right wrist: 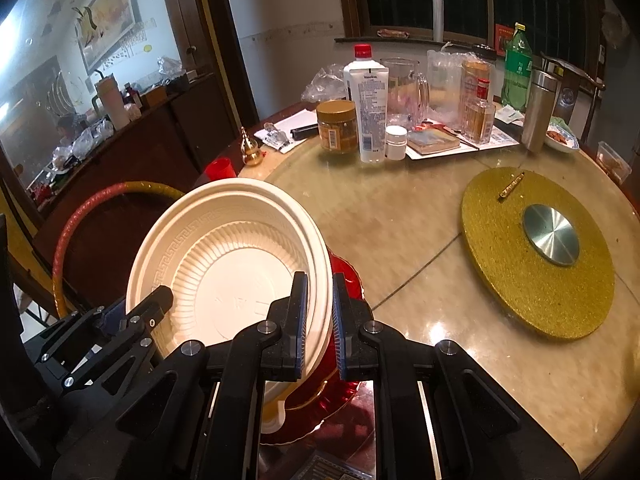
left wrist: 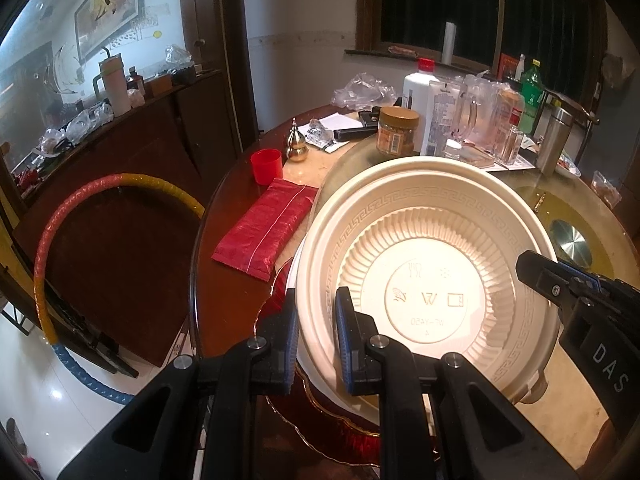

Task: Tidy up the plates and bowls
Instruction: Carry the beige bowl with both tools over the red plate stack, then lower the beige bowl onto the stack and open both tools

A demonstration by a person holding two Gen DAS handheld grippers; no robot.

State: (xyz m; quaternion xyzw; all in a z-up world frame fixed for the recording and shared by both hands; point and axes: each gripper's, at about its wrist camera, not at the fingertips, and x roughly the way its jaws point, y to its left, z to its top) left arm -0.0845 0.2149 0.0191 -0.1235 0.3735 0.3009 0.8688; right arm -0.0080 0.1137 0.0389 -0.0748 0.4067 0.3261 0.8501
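The cream bowl (left wrist: 428,280) is held between both tools, tipped so its ribbed inside and the key-pattern band under its rim face the cameras. The left hand-held gripper (left wrist: 316,340) is clamped on the bowl's near left rim, one pad outside the wall and one inside. The right hand-held gripper (right wrist: 320,320) is likewise closed on the rim at the bowl's right side; in the left wrist view its black finger reaches in over the right edge of the bowl. From the right wrist view the bowl (right wrist: 228,264) lies to the left of that gripper, with the left tool showing at its near left edge.

Under and just behind the bowl sits a red plate (right wrist: 344,280) with a gold scalloped edge, at the near left part of the round worktop (right wrist: 400,232). A red packet (left wrist: 264,228) and a red cup (left wrist: 267,165) lie left of the bowl. A gold turntable disc (right wrist: 536,256) lies to the right, well apart. Bottles, jars and a glass jug crowd the far side.
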